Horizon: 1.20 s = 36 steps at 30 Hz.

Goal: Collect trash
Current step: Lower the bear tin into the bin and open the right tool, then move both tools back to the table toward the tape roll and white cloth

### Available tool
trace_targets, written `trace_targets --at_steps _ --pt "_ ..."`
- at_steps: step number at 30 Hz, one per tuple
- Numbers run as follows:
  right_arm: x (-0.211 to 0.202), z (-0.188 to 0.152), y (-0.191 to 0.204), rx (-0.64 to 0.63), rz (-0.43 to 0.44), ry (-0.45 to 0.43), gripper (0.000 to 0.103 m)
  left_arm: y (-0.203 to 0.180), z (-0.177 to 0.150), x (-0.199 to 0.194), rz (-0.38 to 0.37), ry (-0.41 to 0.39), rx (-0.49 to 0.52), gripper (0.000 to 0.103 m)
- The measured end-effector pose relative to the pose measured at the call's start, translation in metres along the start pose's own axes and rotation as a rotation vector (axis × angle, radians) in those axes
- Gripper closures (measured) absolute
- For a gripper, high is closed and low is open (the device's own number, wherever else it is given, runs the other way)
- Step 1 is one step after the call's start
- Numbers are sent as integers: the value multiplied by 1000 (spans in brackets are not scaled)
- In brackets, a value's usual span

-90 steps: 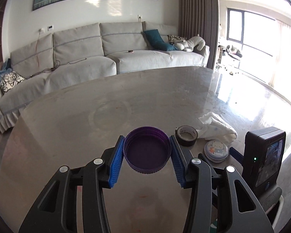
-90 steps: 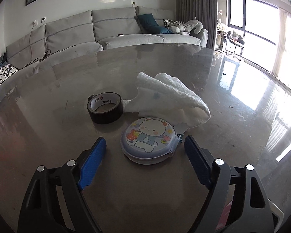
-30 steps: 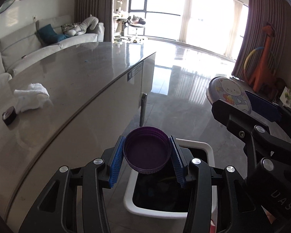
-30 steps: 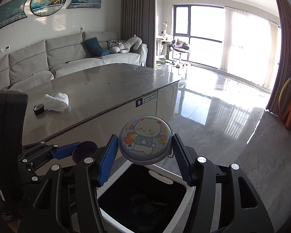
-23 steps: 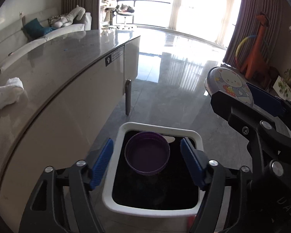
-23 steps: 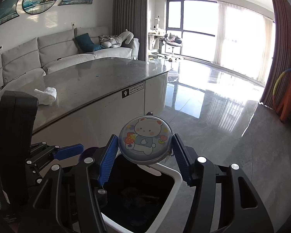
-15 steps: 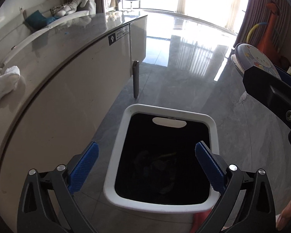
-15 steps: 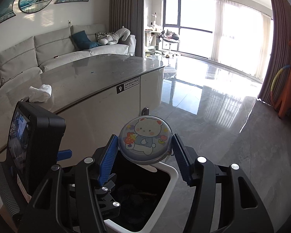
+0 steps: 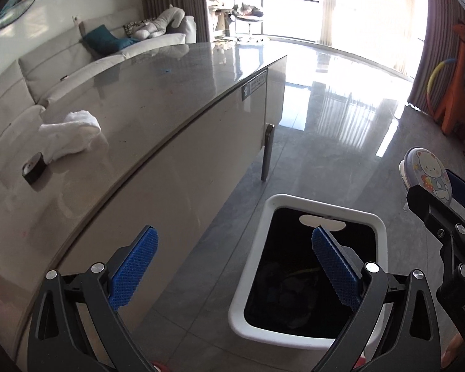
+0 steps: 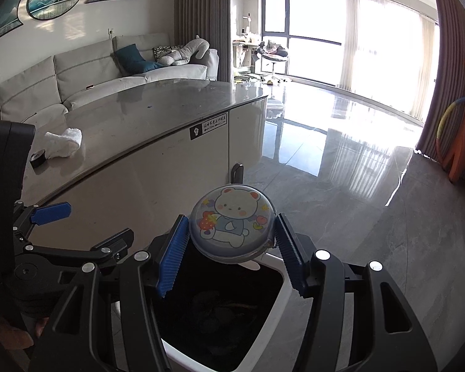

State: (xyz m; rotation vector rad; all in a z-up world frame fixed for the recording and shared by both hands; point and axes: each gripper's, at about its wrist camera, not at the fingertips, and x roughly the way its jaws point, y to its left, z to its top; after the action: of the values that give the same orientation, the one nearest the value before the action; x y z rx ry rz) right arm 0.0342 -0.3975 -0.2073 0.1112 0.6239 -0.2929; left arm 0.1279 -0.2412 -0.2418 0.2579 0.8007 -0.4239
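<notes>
Hold the bear tin (image 10: 232,223) right over the bin (image 10: 274,302), then let go. Right gripper (image 10: 231,255) pinching the tin; left gripper (image 9: 234,271) wide, empty, beside the bin.

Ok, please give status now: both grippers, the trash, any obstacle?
Left gripper open, empty. Right gripper shut on bear tin, above bin. Nothing in the way.

The left gripper (image 9: 235,268) is hanging with its jaws spread wide and nothing between its blue pads (image 9: 132,268). The right gripper (image 10: 232,251) is sitting just to its right, jaws drawn in and pressing from both sides on a round tin (image 10: 232,228) with a bear on its lid, tilted up toward the camera.
</notes>
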Motion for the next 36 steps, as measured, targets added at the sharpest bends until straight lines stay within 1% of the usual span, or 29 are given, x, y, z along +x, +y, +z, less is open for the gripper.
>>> trace_targets --at_steps 3,7,11,14,15,16,17,18,20,23,29,36 --pt "8 -3 0 -2 4 23 45 19 3 -8 28 -29 -47 5" --pt "22 -13 9 -32 7 70 45 44 8 -18 63 -71 -106 5" --pt "40 -27 19 -70 6 126 44 63 10 -24 66 -76 -153 5" --pt "49 -32 22 -78 3 156 42 71 10 -25 70 -77 -165 5" --pt "53 -33 23 -81 7 175 31 73 10 -25 72 -77 -165 5" --pt "55 -34 23 -81 16 186 15 74 9 -25 74 -78 -163 5" --pt "53 -34 24 -83 14 176 9 74 9 -26 78 -78 -160 5" --pt "51 -34 25 -89 -7 155 5 75 8 -26 82 -77 -159 5" --pt "45 -31 27 -104 -19 126 5 80 8 -25 84 -74 -161 5" --pt "37 -24 29 -104 -10 94 5 87 7 -25 88 -73 -171 5" --pt "22 -5 40 -102 38 36 5 95 7 -26 104 -80 -188 5" --pt "8 21 66 -106 105 -28 5 108 7 -33 138 -105 -207 5"
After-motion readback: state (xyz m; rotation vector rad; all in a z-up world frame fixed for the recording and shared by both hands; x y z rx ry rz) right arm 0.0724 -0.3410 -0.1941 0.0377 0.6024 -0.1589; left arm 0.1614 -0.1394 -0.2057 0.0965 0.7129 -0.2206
